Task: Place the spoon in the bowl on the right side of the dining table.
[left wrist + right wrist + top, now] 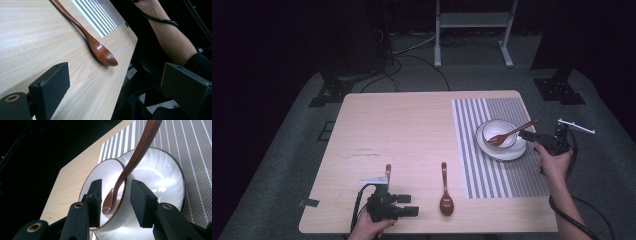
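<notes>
Hidden or cut off: in the high view a thin brown wooden handle (388,171) is sticking out beyond the left gripper (407,205), its far end covered by the gripper (what utensil it belongs to cannot be told). The person's arms are running off the bottom edge.

Left gripper: it is hovering at the near left part of the pale wooden table (412,125), jaws standing wide apart with nothing between them; in its own view one jaw is over the tabletop (30,45) and the other is past the near edge.

Right gripper: the right gripper (532,136) is sitting at the right edge of the table, its jaws parted on either side of the brown wooden fork (130,167) handle without clearly pressing it.

Fork and dishes: the fork (510,134) is lying tilted, head down in a white round bowl (497,131), which is standing on a white saucer (503,153); both are resting on a grey-and-white striped placemat (492,175) along the right side.

Other things: a brown wooden spoon (446,196) is lying near the near edge, between the left gripper and the placemat, bowl end (103,53) toward the person.

Surroundings: a white metal frame (472,25) is standing on the dark floor beyond the far edge.
</notes>
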`<state>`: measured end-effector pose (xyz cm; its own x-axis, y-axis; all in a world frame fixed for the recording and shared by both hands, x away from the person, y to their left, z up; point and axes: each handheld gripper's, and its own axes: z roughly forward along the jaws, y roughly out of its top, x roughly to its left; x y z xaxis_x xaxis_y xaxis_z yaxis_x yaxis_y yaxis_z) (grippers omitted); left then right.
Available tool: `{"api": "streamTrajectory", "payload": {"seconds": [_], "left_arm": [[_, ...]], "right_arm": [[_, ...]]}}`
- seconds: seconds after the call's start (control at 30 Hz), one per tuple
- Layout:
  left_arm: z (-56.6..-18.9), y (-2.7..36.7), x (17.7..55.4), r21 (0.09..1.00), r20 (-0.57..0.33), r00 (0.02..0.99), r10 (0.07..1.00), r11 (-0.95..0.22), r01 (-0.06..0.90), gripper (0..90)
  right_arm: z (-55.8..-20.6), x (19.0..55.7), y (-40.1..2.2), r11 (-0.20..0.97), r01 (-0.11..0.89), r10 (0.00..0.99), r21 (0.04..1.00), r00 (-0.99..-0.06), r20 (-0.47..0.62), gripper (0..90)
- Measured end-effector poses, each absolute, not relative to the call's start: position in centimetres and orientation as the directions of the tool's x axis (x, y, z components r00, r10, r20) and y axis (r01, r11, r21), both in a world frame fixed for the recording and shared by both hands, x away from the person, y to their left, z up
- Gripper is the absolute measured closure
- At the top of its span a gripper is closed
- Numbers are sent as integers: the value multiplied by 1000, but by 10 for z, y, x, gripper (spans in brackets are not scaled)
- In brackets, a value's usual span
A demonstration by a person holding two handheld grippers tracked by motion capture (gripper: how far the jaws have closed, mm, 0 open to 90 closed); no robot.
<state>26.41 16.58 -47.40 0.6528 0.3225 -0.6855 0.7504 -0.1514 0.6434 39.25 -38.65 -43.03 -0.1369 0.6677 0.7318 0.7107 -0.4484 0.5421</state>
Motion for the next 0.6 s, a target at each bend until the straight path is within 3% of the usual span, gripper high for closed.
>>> {"api": "streamTrajectory", "payload": {"seconds": [0.6], "left_arm": [[-474,165,263,642,-685,652,324,-155,751,70]], "right_arm": [[-439,364,-375,-397,729,663,557,-192,724,581]]}}
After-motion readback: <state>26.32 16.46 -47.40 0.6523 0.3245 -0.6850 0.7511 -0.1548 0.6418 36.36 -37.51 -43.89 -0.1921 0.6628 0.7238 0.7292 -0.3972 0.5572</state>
